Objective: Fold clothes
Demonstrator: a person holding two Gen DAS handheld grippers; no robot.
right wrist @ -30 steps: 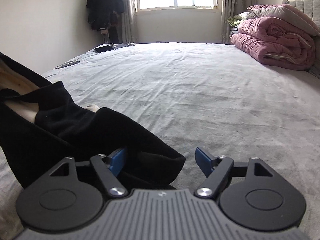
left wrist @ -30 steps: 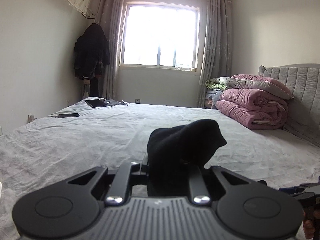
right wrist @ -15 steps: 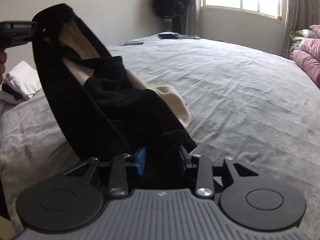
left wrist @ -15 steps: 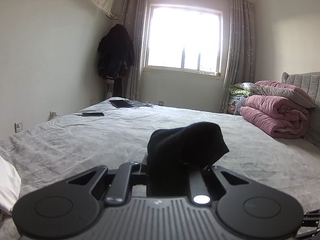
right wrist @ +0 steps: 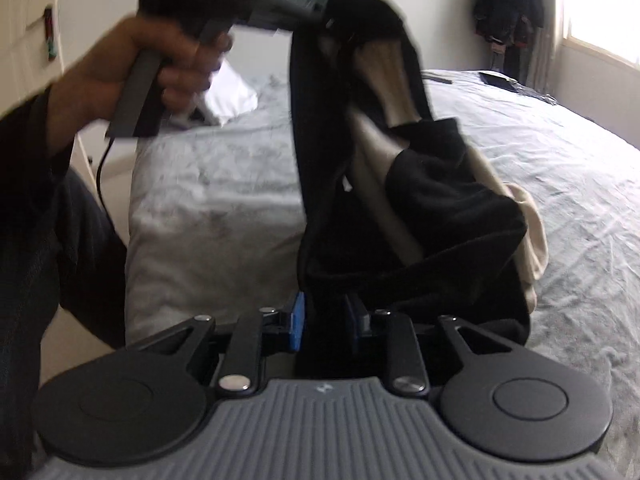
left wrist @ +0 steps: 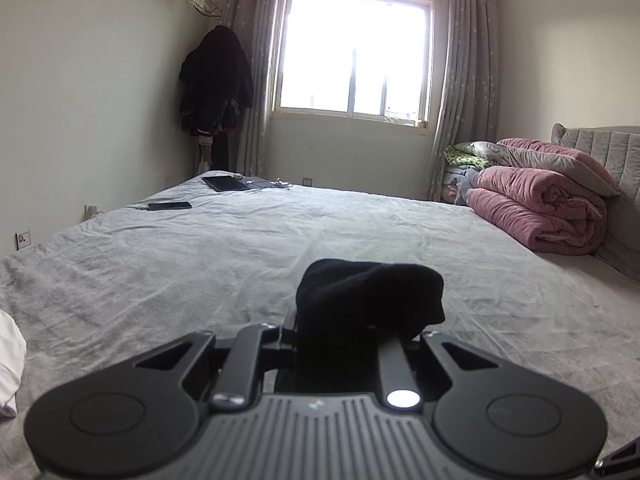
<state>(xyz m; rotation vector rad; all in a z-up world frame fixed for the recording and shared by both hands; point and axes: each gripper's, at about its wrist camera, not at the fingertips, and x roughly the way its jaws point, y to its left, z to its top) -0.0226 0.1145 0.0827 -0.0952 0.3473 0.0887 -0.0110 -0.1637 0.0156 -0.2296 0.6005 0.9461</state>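
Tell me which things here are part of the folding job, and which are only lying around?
Job: black garment, left claw, right claw, bed.
Lying around: pink quilt, tablet, phone, hanging dark coats.

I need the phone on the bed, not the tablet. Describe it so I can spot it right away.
Start at the window, then drop to the grey bed and follow its left edge. The phone is the small, dark, flat slab lying there, nearer the camera than the bigger dark tablet, which has cables beside it.
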